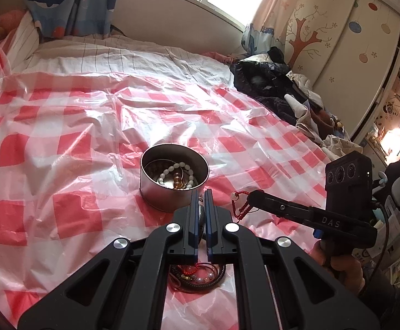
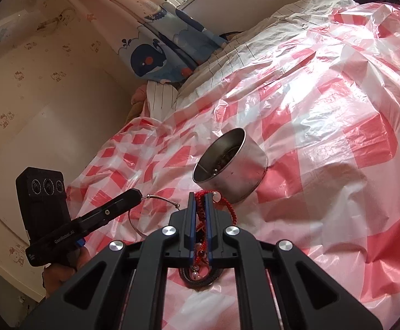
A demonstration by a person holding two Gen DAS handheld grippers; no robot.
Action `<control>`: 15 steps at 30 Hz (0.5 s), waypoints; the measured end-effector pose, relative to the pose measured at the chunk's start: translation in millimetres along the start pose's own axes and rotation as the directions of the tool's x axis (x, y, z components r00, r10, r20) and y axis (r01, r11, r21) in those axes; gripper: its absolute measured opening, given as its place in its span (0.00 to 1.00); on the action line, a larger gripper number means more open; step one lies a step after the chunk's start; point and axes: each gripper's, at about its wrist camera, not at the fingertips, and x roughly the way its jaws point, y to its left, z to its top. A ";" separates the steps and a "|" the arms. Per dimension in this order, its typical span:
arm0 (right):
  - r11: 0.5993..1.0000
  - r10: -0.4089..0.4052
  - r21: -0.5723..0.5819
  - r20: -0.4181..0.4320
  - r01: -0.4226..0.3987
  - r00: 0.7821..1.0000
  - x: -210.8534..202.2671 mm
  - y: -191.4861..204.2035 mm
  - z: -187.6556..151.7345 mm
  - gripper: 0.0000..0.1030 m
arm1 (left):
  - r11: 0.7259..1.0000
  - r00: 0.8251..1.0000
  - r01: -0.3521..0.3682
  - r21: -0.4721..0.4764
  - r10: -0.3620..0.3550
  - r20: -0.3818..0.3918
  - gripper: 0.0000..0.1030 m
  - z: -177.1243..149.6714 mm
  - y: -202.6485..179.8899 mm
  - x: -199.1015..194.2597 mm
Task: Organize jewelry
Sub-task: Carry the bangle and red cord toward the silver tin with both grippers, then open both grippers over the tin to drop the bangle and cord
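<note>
Lying on the bed was a red-and-white checked plastic sheet (image 1: 70, 126), and on it stood one round silver metal tin (image 1: 172, 189) with no lid. From the left wrist view its contents were plain: a white bead bracelet (image 1: 176, 174) curled around some amber beads (image 1: 178, 179). The right wrist view caught the same tin (image 2: 235, 176) tilted away, so only a dark tangle showed inside.

Two tools were at work, one in each hand. The left tool (image 1: 201, 206) had its jaws drawn narrow on a thin silver wire bangle (image 1: 200, 211); in its own view just a sliver of metal showed between the fingers, while the right wrist view showed the whole hoop (image 2: 145, 214) hanging from that tool's tip, just beside the tin. The right tool (image 2: 200, 209) was pinched tight on a red braided cord bracelet (image 2: 200, 214), which dangled near the tin's wall; the left wrist view showed it as a red loop (image 1: 241, 203) with a pale bead.

One small heap of remaining jewelry (image 1: 197, 275), dark cords, red thread and pearly beads, lay on the sheet beneath both tools.
</note>
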 end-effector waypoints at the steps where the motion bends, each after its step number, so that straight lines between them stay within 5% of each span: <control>1: 1.000 0.003 -0.005 0.003 -0.003 1.000 0.3 0.9 3.2 0.07 | 1.000 1.000 0.001 0.002 -0.001 0.002 0.03 2.7 -1.1 0.5; 11: 0.998 0.008 -0.059 0.022 -0.007 1.000 11.7 9.8 43.7 0.07 | 1.000 1.000 0.007 0.007 -0.007 0.024 0.03 48.5 -5.4 27.9; 15: 0.997 0.008 -0.073 0.024 -0.007 1.000 22.8 10.0 58.7 0.07 | 0.994 0.996 0.083 -0.068 -0.079 0.050 0.03 63.2 6.1 49.5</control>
